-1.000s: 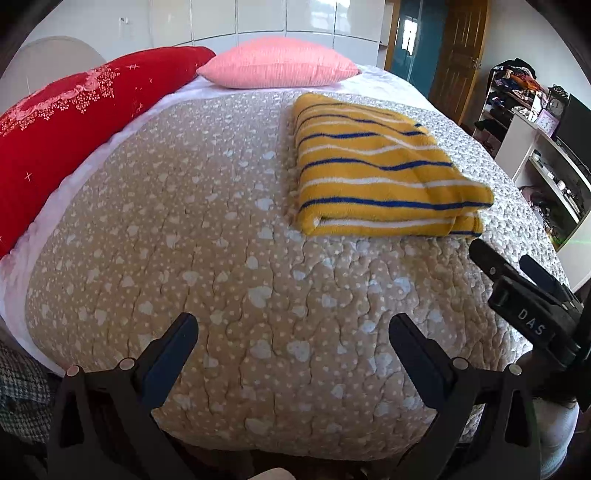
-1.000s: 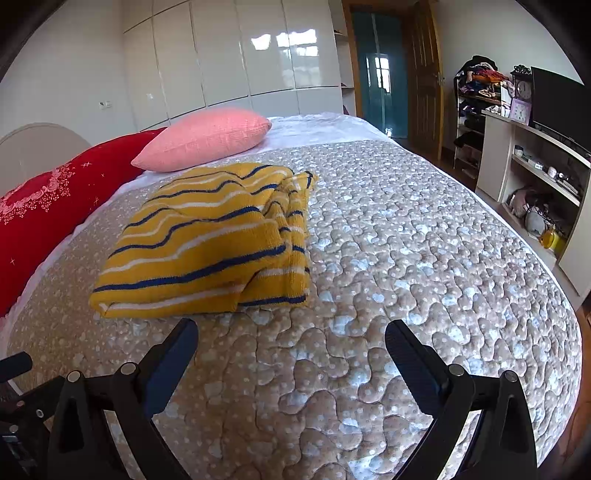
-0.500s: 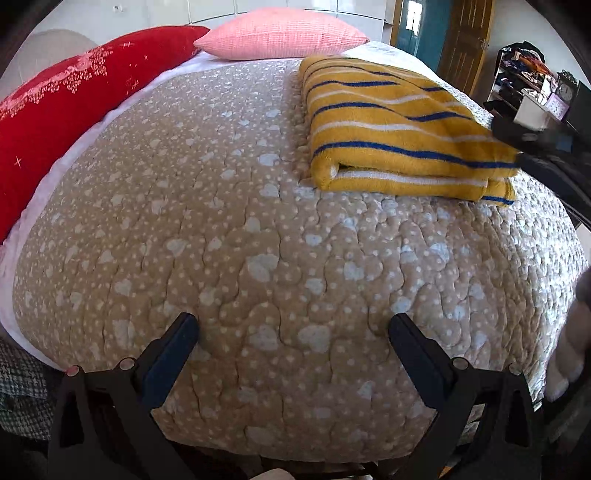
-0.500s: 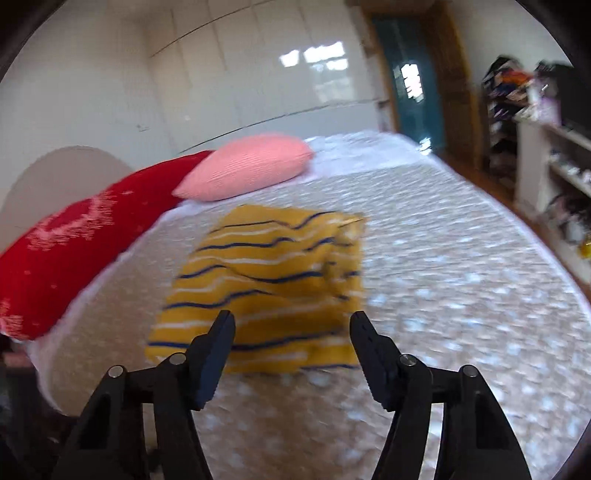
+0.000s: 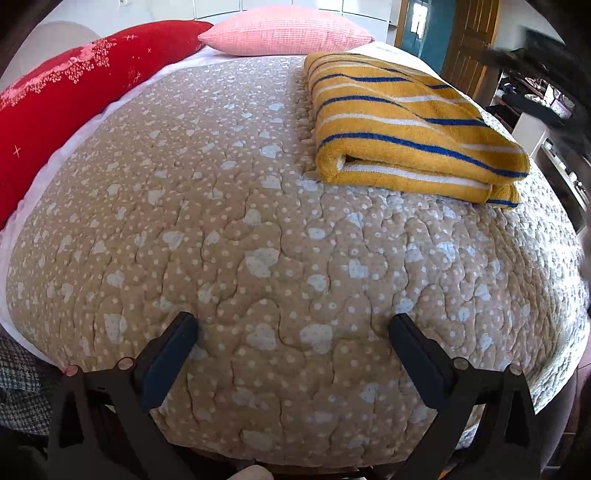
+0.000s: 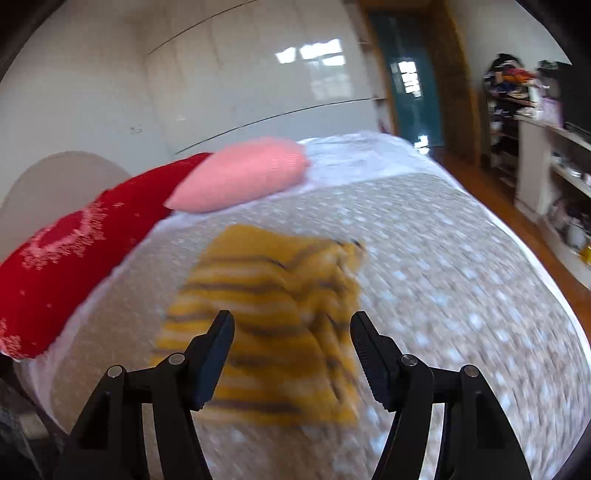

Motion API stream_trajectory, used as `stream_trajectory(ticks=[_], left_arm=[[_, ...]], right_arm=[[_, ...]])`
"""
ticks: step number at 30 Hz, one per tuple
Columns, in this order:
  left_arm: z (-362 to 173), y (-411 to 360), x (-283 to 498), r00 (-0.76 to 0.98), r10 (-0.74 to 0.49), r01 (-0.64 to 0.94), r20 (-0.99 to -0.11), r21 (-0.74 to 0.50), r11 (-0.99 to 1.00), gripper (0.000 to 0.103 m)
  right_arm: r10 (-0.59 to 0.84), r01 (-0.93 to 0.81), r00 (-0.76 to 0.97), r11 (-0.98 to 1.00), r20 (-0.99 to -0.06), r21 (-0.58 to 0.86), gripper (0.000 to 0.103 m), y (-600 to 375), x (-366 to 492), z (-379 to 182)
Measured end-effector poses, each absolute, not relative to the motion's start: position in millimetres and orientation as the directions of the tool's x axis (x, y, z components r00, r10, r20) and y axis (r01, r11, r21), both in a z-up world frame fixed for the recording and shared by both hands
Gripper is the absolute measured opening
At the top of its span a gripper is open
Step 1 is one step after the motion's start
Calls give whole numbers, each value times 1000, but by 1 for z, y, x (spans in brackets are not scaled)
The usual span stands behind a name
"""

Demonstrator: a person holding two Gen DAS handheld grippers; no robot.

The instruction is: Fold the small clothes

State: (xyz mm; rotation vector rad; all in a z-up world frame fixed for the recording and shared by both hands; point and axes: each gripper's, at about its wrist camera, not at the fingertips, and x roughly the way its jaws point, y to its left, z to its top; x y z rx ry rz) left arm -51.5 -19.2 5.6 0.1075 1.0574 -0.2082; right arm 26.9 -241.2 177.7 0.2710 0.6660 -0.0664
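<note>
A folded yellow garment with blue and white stripes lies on the tan quilted bed, toward its right side. My left gripper is open and empty, low over the near edge of the bed, well short of the garment. My right gripper is open and empty, raised above the garment, which shows blurred between and beyond its fingers. The right gripper also shows as a dark blur at the upper right of the left wrist view.
A red pillow and a pink pillow lie at the head of the bed. White wardrobes stand behind. A wooden door and cluttered shelves are to the right.
My right gripper has lifted and swung left over the garment, and its jaws have narrowed. My left gripper has moved forward and lower over the bed, still open.
</note>
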Motion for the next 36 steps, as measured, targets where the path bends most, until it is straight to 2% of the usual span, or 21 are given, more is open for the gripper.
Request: stream_trajectory(ticks=[1,4,5,7,9,10,11,14,18,23,26,30,36], left_arm=[[5,-18,-48,475,-120,223,-872,-13,975,103],[5,-17,-45,483,-117,224,-868,-7,975,103],[4,-16,-45,483,-119,225,-868,-8,974,103],[4,-15,-44,483,-124,230,-867,-11,973,103],[4,-15,-45,492,-128,236,-861,-10,972,103],[3,-16,-46,497,-129,239,-858,-8,971,103],[3,-16,-47,503,-131,241,-854,-7,970,103],[3,-18,-53,521,-138,244,-842,-8,970,103],[5,-18,-56,535,-145,241,-832,-15,970,103],[16,-21,-63,556,-117,221,-823,10,975,103],[34,-21,-72,595,-118,197,-795,2,980,103],[68,-23,-87,674,-140,195,-725,-8,981,103],[72,-32,-89,641,-174,229,-747,-30,973,103]], right_arm=[[35,144,781,962,-623,233,69,-245,41,177],[65,177,694,950,-717,257,43,-260,96,152],[79,203,646,941,-759,270,40,-267,115,137],[1,267,597,942,-802,201,38,-280,141,118],[-87,300,587,947,-805,117,41,-286,154,116],[-132,324,580,943,-804,79,50,-288,158,118],[-157,342,581,938,-799,65,53,-291,158,122],[-152,335,634,938,-758,92,55,-289,134,140],[-71,239,686,962,-724,132,57,-274,62,155],[-54,176,697,980,-716,98,71,-244,-25,150],[-87,165,697,985,-712,41,73,-228,-59,137],[-93,208,706,975,-702,80,74,-223,-92,124],[-155,223,711,975,-686,12,74,-218,-98,122]])
